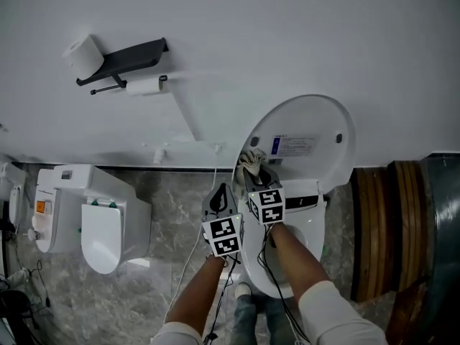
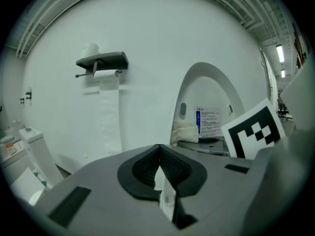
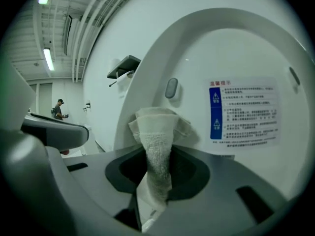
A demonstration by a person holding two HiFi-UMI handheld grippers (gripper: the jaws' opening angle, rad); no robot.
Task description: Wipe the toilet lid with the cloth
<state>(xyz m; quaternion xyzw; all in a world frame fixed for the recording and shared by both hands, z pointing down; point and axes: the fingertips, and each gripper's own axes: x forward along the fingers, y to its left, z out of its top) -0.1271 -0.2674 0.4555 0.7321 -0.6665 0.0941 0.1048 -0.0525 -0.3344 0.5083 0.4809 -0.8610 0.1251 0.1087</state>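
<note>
Right gripper (image 3: pixel 156 173) jaws are clamped on the cloth (image 3: pixel 156 127), which sits at the lower left edge of the raised toilet lid (image 3: pixel 236 53), at frame centre. Left gripper (image 2: pixel 158 167) jaws are together and empty. The step in hand is probably first contact. The next move calls for pressing the cloth flat and sweeping it across the lid.

The left forearm (image 1: pixel 195 293) and right forearm (image 1: pixel 296 259) stretch forward side by side, close together. The left gripper (image 1: pixel 222 190) sits just behind and to the left of its partner, its jaws pressed together with nothing between them. The right gripper (image 1: pixel 253 171) tips slightly downward, its jaws clamped on a cloth (image 3: pixel 156 151) that bunches out past the tips.
</note>
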